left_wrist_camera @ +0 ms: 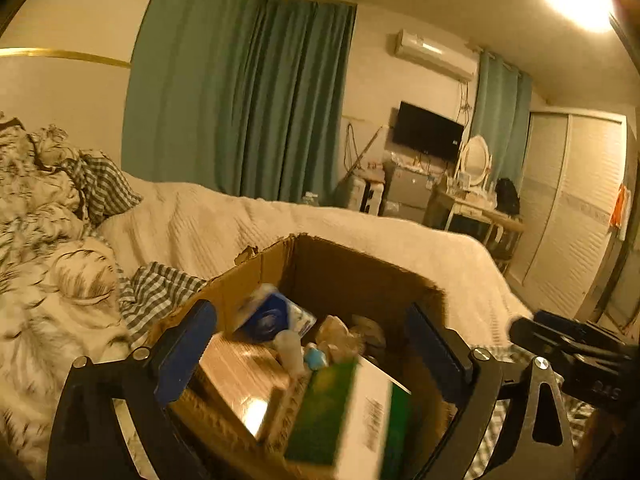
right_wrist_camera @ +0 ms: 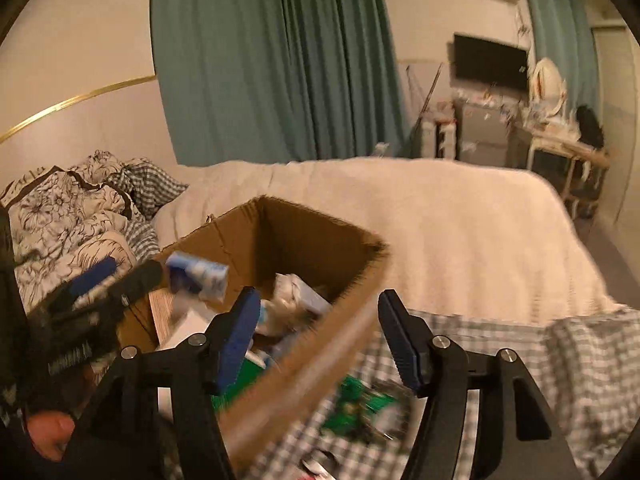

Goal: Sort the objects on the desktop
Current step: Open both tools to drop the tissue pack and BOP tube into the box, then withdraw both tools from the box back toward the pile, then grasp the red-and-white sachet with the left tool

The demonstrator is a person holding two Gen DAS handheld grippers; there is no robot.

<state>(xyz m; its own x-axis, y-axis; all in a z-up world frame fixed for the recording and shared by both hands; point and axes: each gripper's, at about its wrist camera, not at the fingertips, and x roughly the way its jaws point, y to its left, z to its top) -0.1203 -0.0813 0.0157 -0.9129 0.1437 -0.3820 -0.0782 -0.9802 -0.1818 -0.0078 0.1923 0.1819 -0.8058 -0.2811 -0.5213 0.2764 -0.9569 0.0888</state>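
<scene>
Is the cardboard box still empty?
No: in the left wrist view the cardboard box already holds several things, among them a green and white carton and a blue and white pack.

At lower centre, the box (left_wrist_camera: 344, 276) is matt brown cardboard with rough torn edges. Inside it, a glossy wood-grain pack (left_wrist_camera: 244, 384). The blanket (right_wrist_camera: 460, 232) is ribbed, soft cream cloth; the curtain (right_wrist_camera: 280, 60) is matt green cloth.
</scene>
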